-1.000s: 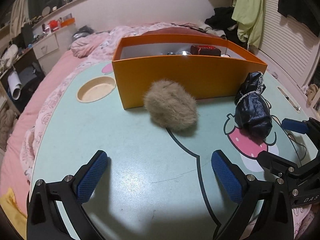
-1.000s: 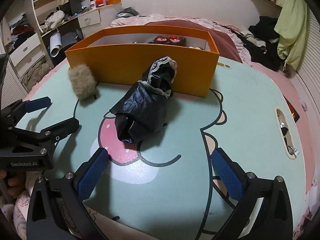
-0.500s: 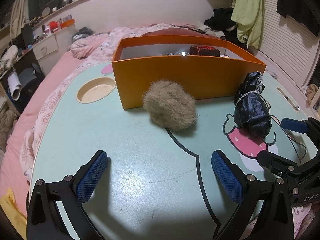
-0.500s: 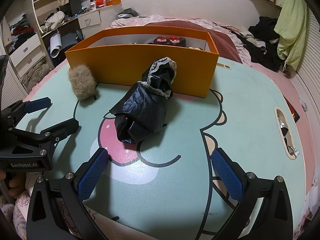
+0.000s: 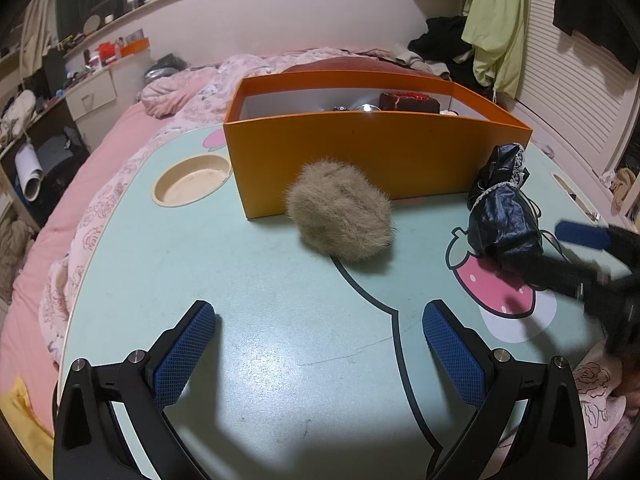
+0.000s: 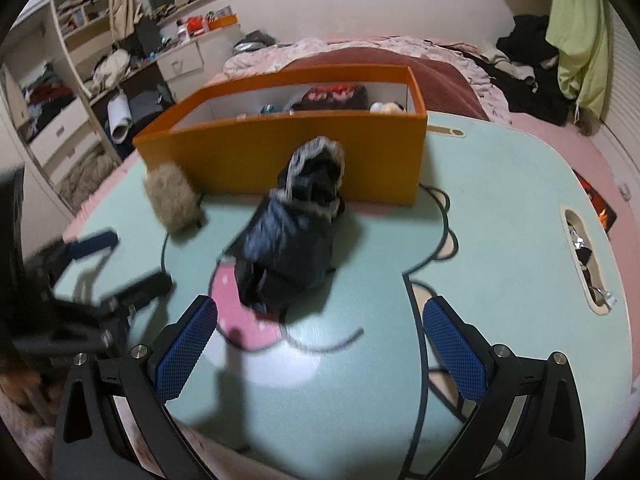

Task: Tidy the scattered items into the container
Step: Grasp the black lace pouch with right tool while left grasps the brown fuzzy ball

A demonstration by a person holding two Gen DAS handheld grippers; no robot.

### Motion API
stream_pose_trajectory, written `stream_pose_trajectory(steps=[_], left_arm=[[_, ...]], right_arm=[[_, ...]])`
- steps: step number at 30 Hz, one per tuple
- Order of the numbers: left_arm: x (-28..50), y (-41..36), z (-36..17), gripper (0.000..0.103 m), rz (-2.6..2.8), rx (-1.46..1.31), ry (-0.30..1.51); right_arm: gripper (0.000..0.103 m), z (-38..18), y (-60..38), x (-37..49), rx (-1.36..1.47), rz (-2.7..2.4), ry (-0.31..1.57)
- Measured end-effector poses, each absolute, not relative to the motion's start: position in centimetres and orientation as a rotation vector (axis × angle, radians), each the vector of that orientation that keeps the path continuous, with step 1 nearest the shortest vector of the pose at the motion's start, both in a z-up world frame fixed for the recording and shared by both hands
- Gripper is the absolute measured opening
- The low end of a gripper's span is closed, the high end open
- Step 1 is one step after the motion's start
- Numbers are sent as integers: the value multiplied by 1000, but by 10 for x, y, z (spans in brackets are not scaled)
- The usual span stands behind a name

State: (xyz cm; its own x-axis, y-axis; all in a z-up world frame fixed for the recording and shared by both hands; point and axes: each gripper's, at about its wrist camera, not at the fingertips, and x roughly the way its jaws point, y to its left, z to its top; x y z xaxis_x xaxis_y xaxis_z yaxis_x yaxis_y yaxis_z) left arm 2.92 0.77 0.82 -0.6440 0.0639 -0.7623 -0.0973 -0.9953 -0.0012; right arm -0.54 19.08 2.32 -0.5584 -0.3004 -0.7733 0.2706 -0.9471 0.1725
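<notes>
1. Blue-padded, the left gripper [image 5: 318, 354] hangs low over the mint-green cartoon-printed table [image 5: 248, 280] as it did half a second ago, its fingers spread wide and holding nothing.
2. Blurred now, the right gripper [image 6: 320, 350] has swung in closer to the crumpled black lace-trimmed cloth bundle [image 6: 294, 230]; its fingers are spread wide too and empty, and the bundle lies just ahead of them on the pink strawberry print [image 5: 496, 288].
3. Beyond the left gripper, the fluffy beige fur ball [image 5: 340, 216] rests against the front wall of the orange cardboard box [image 5: 360, 160], unmoved.
4. That box already holds a dark red-topped item [image 5: 408, 102] and some small things too blurred to name.
5. Left of the box, a round beige cup recess [image 5: 192, 186] is sunk into the table.
6. Farther off, pink bedding [image 5: 184, 92] is rumpled behind the box.
</notes>
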Motion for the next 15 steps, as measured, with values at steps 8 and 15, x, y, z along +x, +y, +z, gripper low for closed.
stream_pose_trajectory(steps=[8, 15], left_arm=[[29, 8, 8, 103, 2769, -1281, 60], [29, 9, 11, 103, 2765, -1283, 65]], right_arm=[[100, 33, 167, -34, 1226, -2543, -59], [33, 28, 160, -17, 1140, -2537, -40]])
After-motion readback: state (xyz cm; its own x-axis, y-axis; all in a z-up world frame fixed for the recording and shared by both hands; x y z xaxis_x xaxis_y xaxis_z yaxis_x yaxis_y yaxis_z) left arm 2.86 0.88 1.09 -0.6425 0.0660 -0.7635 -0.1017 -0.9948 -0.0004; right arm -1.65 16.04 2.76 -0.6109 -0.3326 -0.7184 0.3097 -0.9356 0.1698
